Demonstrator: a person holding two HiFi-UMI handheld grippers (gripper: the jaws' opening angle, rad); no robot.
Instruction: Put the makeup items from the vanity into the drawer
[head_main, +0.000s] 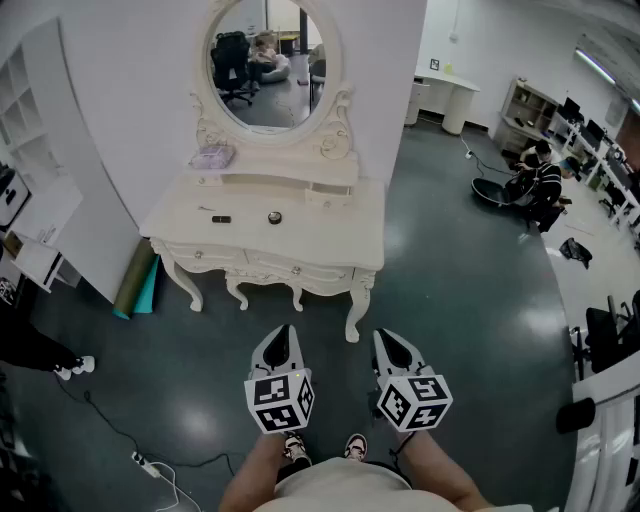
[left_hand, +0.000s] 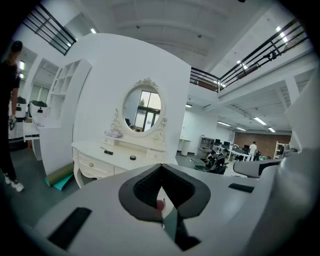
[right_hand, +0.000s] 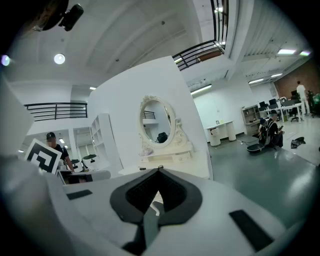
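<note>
The left gripper (head_main: 283, 338) and right gripper (head_main: 391, 342) hang level with jaws together and empty, likely because the vanity (head_main: 330, 228) is well off at 12 o'clock. A compact (head_main: 274, 217) and black stick (head_main: 221, 218) wait on its tabletop, above the closed drawer (head_main: 291, 269).

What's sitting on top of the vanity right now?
On the vanity top: a small black bar-shaped item and a round dark item. A pale purple pouch sits on the raised shelf under the mirror. Drawers are shut, so their contents are hidden.
</note>
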